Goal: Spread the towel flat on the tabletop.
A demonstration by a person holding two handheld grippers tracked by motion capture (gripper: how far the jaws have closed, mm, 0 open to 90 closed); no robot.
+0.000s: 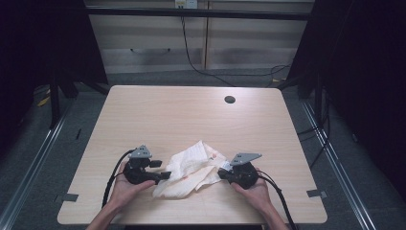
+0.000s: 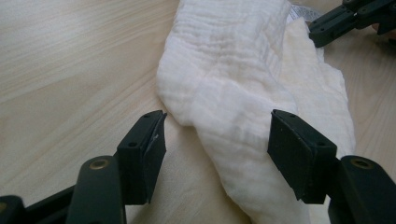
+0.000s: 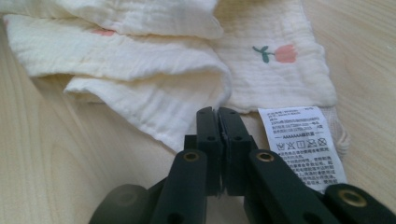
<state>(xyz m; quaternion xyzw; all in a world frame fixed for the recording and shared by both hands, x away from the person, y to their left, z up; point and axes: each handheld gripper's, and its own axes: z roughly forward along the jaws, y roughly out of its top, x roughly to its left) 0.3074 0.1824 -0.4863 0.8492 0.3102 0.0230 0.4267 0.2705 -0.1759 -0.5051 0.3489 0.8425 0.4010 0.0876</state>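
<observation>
A crumpled cream muslin cloth (image 1: 191, 167) lies near the table's front edge between both grippers. My left gripper (image 1: 165, 170) is open at the cloth's left end. In the left gripper view its jaws (image 2: 217, 144) stand wide apart on either side of a rolled fold of the cloth (image 2: 233, 84). My right gripper (image 1: 221, 173) is shut at the cloth's right edge. In the right gripper view its tips (image 3: 217, 112) meet the cloth (image 3: 140, 70) beside a white care label (image 3: 301, 140). I see no fabric between those jaws. A pink flower print (image 3: 275, 53) shows near the label.
The light wooden table (image 1: 191, 115) has a round cable hole (image 1: 230, 99) at its back right. A person's hands hold both grippers at the front edge. Cables trail off toward the front. Dark floor and metal rails surround the table.
</observation>
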